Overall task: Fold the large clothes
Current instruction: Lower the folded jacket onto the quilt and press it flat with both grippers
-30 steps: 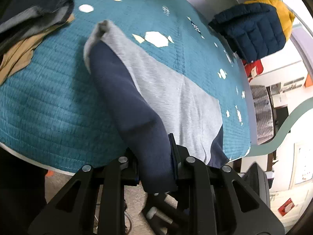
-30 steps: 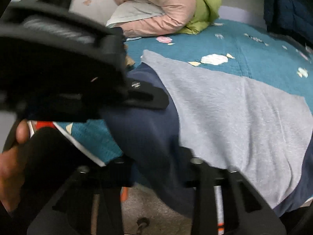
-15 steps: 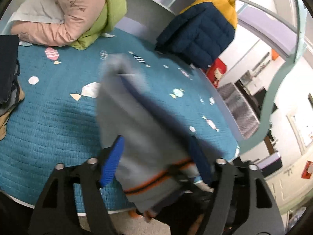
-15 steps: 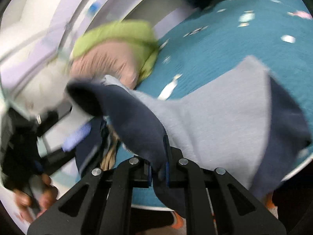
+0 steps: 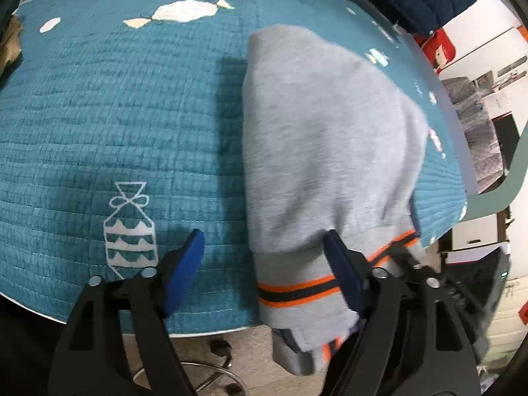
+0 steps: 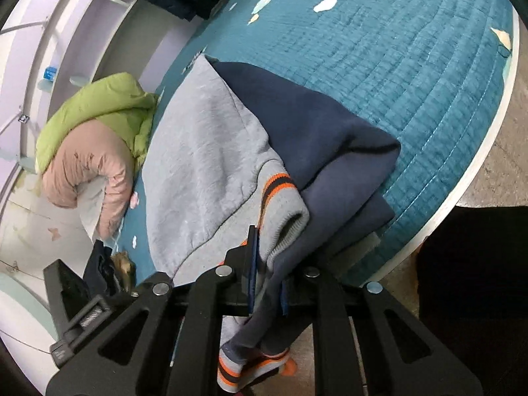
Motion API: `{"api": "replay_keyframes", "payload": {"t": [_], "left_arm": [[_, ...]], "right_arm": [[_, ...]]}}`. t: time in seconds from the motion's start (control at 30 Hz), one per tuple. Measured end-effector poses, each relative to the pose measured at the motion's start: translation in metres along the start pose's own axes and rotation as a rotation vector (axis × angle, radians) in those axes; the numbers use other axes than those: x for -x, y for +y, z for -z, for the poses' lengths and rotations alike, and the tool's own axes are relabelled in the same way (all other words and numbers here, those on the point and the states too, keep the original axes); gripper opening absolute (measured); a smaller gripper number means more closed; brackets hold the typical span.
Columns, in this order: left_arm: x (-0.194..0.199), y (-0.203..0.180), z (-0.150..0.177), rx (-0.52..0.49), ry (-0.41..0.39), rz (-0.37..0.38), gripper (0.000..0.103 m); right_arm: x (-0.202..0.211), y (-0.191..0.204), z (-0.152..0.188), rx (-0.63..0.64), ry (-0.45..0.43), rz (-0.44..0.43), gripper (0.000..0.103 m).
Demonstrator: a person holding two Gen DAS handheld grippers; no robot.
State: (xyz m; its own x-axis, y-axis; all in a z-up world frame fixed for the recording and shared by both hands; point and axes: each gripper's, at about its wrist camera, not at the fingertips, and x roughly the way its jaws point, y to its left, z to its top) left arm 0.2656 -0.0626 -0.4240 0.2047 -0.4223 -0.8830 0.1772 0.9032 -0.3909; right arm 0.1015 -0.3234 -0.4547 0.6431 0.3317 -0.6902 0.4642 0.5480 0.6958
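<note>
Lengthwise across the quilt [image 5: 132, 105], sweatshirt [image 5: 323, 138]; left fingers [image 5: 184, 264] opening, right fingers [image 6: 252, 257] loosening on fabric.

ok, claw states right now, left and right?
Left claw: opening, pads off the grey sweatshirt.
Right claw: opening, sweatshirt fabric between its pads.

Sweatshirt [image 5: 330, 138] on quilt [image 5: 115, 115], hem overhanging near edge; jackets [image 6: 92, 142] behind.

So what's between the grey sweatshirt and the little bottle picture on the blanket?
Only bare teal blanket, in the left wrist view. Nothing lies between the grey sweatshirt and the bottle picture.
</note>
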Motion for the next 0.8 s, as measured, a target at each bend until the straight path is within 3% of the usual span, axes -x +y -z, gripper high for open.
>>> {"api": "replay_keyframes", "payload": {"t": [0.07, 0.1, 0.13, 0.2, 0.27, 0.37, 0.5, 0.8], "left_arm": [[-0.005, 0.005, 0.003, 0.007, 0.010, -0.001, 0.085], [-0.007, 0.008, 0.004, 0.016, 0.022, 0.012, 0.085], [-0.008, 0.010, 0.005, 0.025, 0.020, 0.020, 0.085], [-0.008, 0.010, 0.007, 0.029, 0.018, 0.023, 0.085], [-0.009, 0.010, 0.009, 0.029, 0.021, 0.024, 0.085], [-0.009, 0.008, 0.008, 0.037, 0.023, 0.028, 0.085], [-0.012, 0.003, 0.002, 0.039, 0.030, 0.027, 0.085], [-0.020, -0.005, -0.003, 0.060, 0.040, 0.037, 0.085]], "right_arm": [[0.011, 0.000, -0.006, -0.017, -0.005, 0.014, 0.021], [0.021, -0.006, -0.014, -0.018, -0.016, 0.019, 0.032], [0.029, -0.009, -0.018, -0.015, -0.033, 0.050, 0.050], [0.034, -0.019, -0.019, -0.015, -0.045, 0.090, 0.062], [0.036, -0.026, -0.022, -0.027, -0.040, 0.086, 0.063], [0.033, -0.030, -0.026, -0.051, -0.040, 0.147, 0.064], [0.013, -0.049, -0.031, -0.131, 0.074, 0.077, 0.066], [-0.007, -0.054, -0.031, -0.163, 0.104, 0.024, 0.067]]}}
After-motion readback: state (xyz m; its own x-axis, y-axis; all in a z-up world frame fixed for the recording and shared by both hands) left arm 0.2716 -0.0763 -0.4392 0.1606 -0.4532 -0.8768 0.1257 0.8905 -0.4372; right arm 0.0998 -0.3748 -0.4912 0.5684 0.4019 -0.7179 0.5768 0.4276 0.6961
